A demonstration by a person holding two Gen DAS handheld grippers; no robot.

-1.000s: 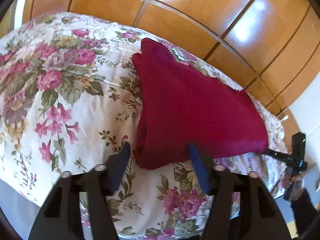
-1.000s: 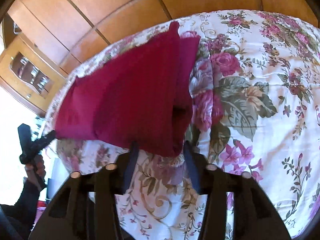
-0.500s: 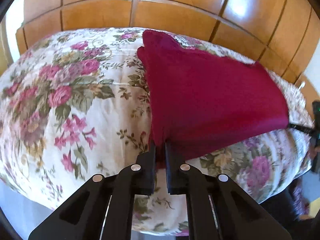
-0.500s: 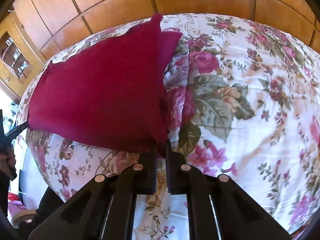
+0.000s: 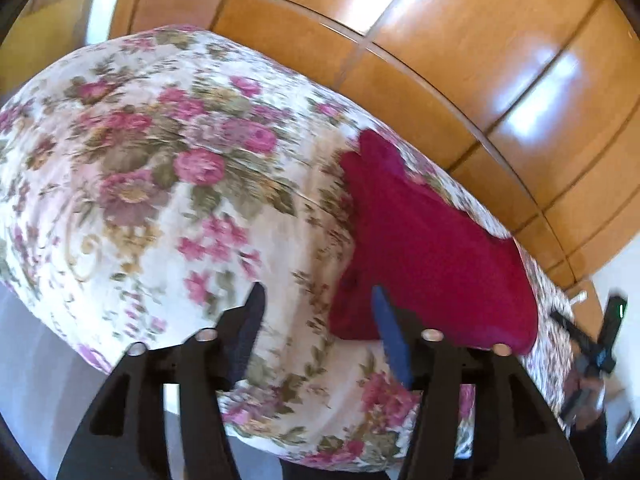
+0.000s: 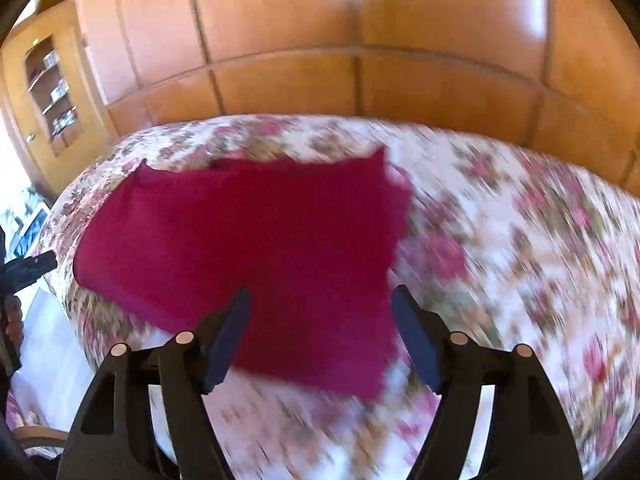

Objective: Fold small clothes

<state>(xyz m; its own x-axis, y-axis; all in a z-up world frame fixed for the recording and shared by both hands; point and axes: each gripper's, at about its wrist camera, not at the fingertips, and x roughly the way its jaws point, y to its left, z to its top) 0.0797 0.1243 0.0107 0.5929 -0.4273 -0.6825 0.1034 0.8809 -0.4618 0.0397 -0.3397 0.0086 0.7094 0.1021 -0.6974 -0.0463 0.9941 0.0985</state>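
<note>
Both tools, left tool [image 5: 318, 320] and right tool [image 6: 320, 324], stood spread and empty above the red garment [image 6: 248, 264], probably released so it could lie folded on the bed [image 5: 140, 200].

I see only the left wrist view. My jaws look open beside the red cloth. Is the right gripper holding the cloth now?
Observer: No. In the right wrist view the right gripper has its jaws wide open, and the red cloth lies flat on the floral bed cover.
Operator: Where is the cloth relative to that gripper?
Observer: Its near edge spans the gap between the two jaws; whether they touch it I cannot tell.
Operator: Anything else there that I miss?
Observer: A wooden cabinet with shelves stands at the far left of that view.
</note>
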